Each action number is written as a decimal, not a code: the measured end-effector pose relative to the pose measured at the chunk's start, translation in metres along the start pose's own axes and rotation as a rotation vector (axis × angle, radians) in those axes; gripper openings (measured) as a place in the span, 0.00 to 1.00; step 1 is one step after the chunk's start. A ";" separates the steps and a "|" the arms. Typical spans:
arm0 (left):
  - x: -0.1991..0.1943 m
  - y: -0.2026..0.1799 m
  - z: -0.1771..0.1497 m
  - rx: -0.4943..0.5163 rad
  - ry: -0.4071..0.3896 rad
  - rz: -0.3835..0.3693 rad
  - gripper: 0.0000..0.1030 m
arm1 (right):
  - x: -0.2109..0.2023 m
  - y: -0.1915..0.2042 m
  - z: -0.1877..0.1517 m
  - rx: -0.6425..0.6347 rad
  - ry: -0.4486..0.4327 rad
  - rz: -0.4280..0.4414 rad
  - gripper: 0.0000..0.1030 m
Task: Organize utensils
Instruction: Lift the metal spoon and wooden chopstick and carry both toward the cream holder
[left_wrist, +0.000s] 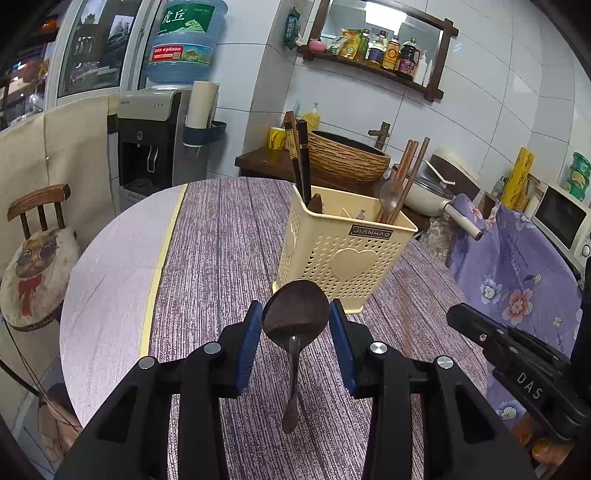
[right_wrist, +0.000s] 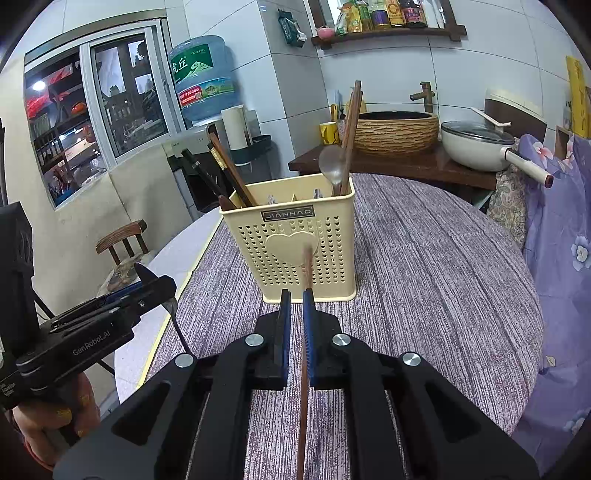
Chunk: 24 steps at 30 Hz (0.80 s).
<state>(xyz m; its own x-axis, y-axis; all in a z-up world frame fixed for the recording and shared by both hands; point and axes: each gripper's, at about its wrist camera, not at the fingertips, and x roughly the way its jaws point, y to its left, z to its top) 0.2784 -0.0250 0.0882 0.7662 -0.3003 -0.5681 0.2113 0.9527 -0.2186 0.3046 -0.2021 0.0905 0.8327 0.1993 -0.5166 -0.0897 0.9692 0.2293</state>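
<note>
1. Underfoot, so to speak, a round desk (left_wrist: 229, 236) carried a purple-grey streaked cloth, with a bare pale strip and a yellowish edging line along its left side.
2. On it stood a cream perforated plastic utensil holder (right_wrist: 295, 240) with a heart on its front, holding dark chopsticks (right_wrist: 229, 166) on the left and brown chopsticks (right_wrist: 351, 125) with a metal spoon (right_wrist: 330, 162) on the right.
3. Around it lay a white-tiled room: a water dispenser with a blue bottle (left_wrist: 184, 40), a wooden chair with a printed cushion (left_wrist: 37, 258), a woven basin (left_wrist: 347, 155) beside a tap, a white lidded pan (right_wrist: 476, 144), a wall shelf of sauce bottles (left_wrist: 384, 51) and a flowered purple cloth (left_wrist: 517, 266).
4. The left tongs (left_wrist: 295, 314) gripped a dark wooden spoon (left_wrist: 295, 314) by its bowl, handle hanging back toward the camera, just in front of the holder.
5. The right tongs (right_wrist: 295, 299) were clamped on a single brown wooden chopstick (right_wrist: 303, 369), its tip pointing at the holder's heart.
6. That chopstick's tip was blurred, and its rear end ran out of the picture.
7. What stood in the holder's middle compartments was too small to tell.
8. A hand (right_wrist: 48, 421) beneath the left tongs was mostly cut off.
</note>
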 end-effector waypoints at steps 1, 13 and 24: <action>0.001 0.001 -0.001 -0.005 0.002 0.003 0.36 | -0.001 0.000 0.000 0.002 -0.001 -0.001 0.07; 0.004 0.006 -0.007 -0.015 0.001 0.021 0.36 | 0.009 -0.007 -0.005 0.009 0.023 -0.018 0.07; 0.003 0.008 -0.010 -0.009 -0.002 0.024 0.36 | 0.096 -0.029 -0.035 0.031 0.242 -0.063 0.35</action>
<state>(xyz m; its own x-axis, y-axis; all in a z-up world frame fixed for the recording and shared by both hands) 0.2763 -0.0191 0.0774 0.7720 -0.2773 -0.5719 0.1873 0.9591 -0.2121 0.3684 -0.2062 0.0055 0.6805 0.1711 -0.7125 -0.0216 0.9766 0.2138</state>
